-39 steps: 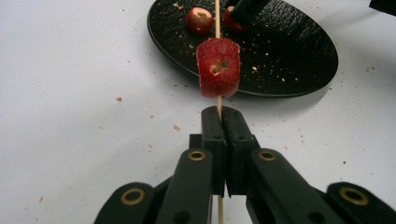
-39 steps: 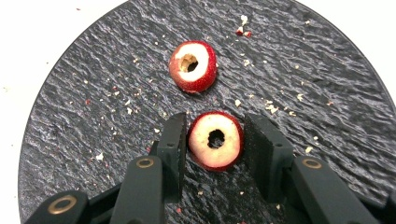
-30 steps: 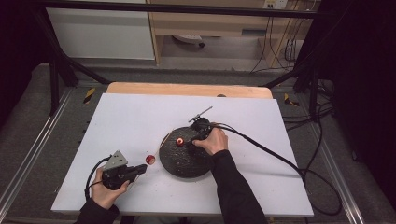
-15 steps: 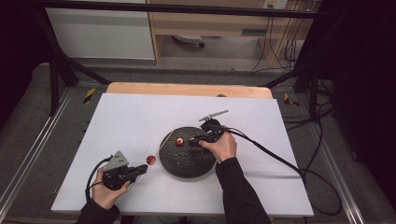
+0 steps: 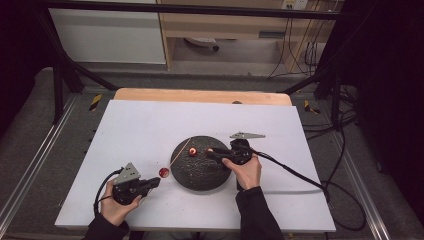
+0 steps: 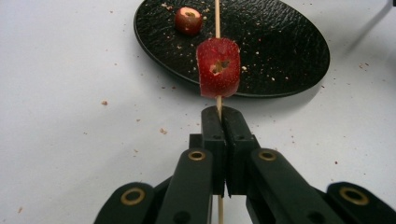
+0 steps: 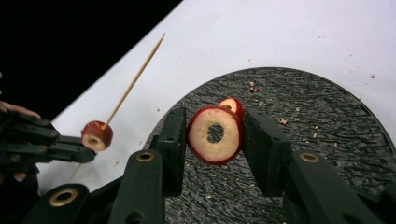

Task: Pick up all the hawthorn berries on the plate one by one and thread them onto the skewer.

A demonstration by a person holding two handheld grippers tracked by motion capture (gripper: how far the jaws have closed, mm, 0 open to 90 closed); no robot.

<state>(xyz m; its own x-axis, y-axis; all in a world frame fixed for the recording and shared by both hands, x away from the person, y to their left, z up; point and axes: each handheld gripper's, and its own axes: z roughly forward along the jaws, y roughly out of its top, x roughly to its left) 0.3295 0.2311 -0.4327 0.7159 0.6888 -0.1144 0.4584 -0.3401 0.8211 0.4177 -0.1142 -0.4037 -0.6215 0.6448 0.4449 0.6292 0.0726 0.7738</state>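
a lab: black frame rig (image 5: 60,75), trailing cables (image 5: 300,55), white table (image 5: 140,125).

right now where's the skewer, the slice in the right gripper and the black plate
skewer (image 6: 217,16), left gripper view, bare shaft above the threaded slice
cored slice (image 7: 203,135), right gripper view, pale cut face left of the hole
black plate (image 5: 200,175), high view, bare middle

Thin wooden skewer (image 6: 217,28) clamped in my left gripper (image 6: 219,112), tip slanting up over black plate (image 5: 200,175). One red cored fruit slice (image 6: 218,67) threaded near its base. Second ring slice (image 7: 215,135), pale flesh, red skin, pinched upright in my right gripper (image 7: 214,140) above plate. Third piece (image 5: 192,152) lies on plate.
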